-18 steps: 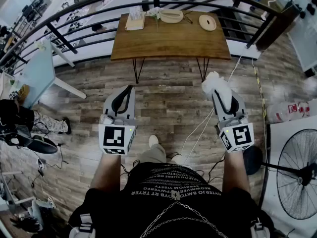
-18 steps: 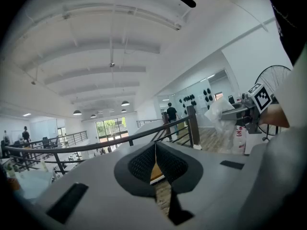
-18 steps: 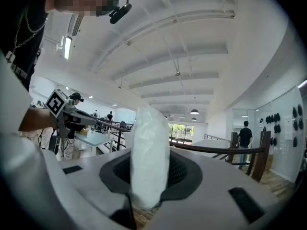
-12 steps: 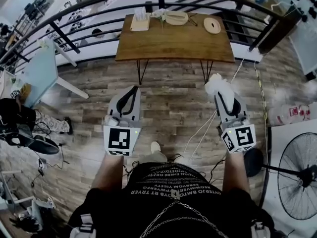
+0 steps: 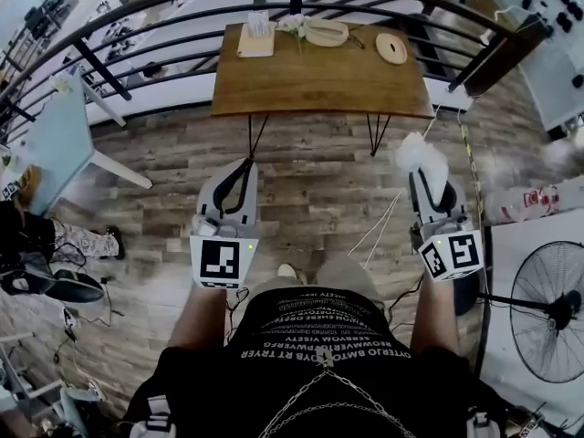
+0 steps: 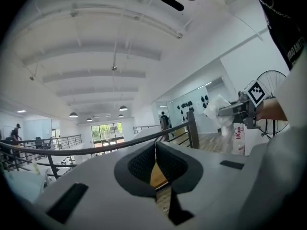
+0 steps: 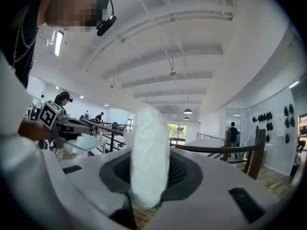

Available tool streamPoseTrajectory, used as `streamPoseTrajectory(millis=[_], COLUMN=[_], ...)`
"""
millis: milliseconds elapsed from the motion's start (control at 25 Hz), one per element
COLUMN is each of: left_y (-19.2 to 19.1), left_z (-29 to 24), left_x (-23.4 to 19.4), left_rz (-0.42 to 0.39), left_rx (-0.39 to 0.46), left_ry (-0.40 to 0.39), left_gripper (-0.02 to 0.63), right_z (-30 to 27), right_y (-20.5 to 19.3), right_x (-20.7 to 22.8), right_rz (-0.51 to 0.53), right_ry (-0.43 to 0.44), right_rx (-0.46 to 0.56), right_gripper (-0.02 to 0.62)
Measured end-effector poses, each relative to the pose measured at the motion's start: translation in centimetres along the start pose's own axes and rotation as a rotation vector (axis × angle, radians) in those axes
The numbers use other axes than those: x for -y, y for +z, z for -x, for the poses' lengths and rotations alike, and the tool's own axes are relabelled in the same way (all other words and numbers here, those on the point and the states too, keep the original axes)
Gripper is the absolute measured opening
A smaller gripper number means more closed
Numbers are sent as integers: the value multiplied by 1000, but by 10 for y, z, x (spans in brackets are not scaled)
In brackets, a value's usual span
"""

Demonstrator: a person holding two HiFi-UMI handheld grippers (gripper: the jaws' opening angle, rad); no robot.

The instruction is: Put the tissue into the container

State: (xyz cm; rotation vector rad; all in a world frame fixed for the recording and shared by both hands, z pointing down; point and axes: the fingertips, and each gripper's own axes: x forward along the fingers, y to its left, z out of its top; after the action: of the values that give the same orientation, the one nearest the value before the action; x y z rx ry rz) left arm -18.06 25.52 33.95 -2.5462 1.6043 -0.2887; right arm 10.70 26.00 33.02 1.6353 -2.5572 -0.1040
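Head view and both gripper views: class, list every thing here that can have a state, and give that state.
left gripper, shut, nothing held.
right gripper, shut on the tissue.
tissue, gripped, bulging out beyond the right gripper.
container, on the table, open at the top.
round disc, lying flat on the table, apart from the container.

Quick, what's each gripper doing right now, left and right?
Left gripper: closed, jaws together, nothing between them.
Right gripper: closed on the white tissue, which sticks up past its jaws.
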Motion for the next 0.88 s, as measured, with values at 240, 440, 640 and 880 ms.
streamPoseTrajectory(millis=[240, 440, 640, 880], left_y=[0, 1, 0, 0], left_z=[-21, -45, -77, -123], left_x=[-14, -26, -31, -31], left_rz=[-10, 7, 22, 50], left_rx=[15, 15, 23, 9], left_ry=[-20, -16, -13, -10], left_gripper=[29, 29, 29, 29], right_z=[-18, -43, -67, -102], right_y=[12, 6, -6, -15], right_x=[7, 16, 47, 87], right_rz=[-13, -20, -47, -47], right_ry=[-13, 24, 3, 19], right_rx=[29, 17, 4, 6], right_gripper=[118, 119, 120, 120])
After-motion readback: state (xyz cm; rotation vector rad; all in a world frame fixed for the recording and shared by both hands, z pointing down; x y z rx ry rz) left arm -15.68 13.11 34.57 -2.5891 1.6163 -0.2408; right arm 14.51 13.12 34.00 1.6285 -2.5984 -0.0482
